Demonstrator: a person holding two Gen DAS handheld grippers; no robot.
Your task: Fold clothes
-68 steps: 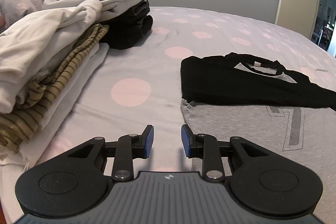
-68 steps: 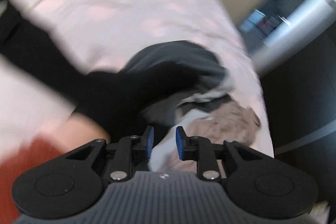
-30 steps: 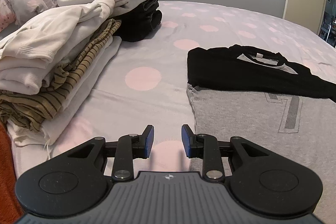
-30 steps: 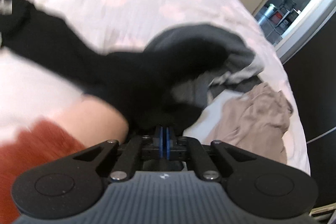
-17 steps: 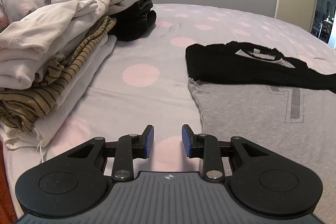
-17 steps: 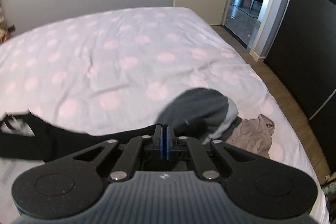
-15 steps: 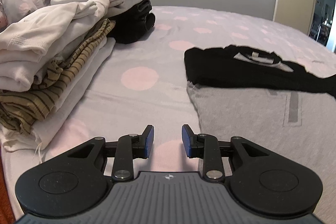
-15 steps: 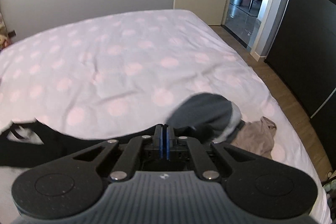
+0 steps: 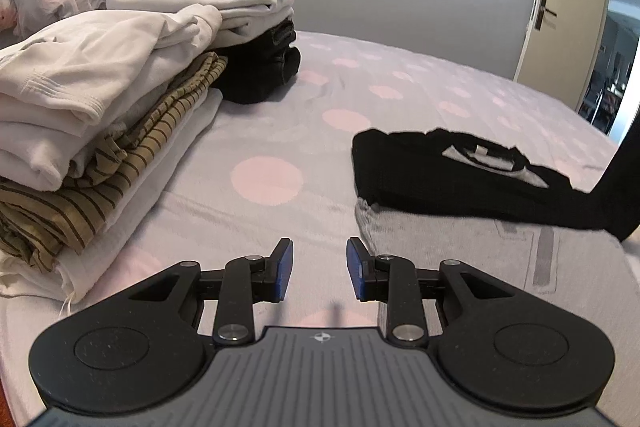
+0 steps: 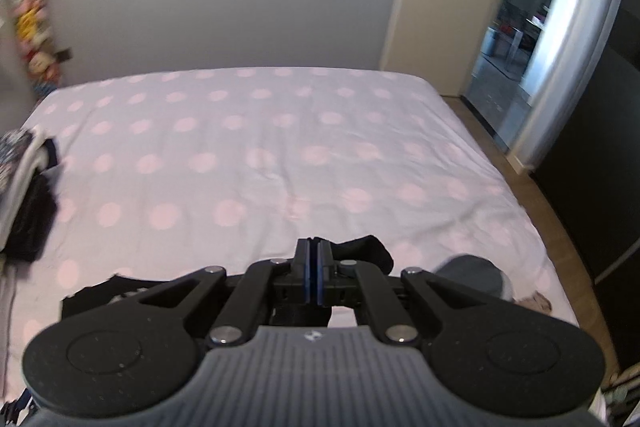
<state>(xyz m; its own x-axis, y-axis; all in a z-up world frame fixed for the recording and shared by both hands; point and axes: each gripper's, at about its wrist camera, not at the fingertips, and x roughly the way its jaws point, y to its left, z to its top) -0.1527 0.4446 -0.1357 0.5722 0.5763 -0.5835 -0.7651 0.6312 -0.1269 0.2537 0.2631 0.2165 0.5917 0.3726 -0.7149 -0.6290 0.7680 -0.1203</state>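
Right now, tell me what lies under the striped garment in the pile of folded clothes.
Under the striped garment a white folded piece shows, resting on the polka-dot bedsheet. Anything deeper in the pile is covered.

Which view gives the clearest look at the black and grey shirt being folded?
The left wrist view: the black and grey shirt lies spread on the bed, collar label visible, one sleeve lifted rightward. The right wrist view shows only black fabric pinched in the right tongs, mostly hidden behind them.

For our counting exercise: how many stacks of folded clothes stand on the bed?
2: a near stack topped with white garments, and a far stack behind it topped with a dark patterned garment. More may be hidden.
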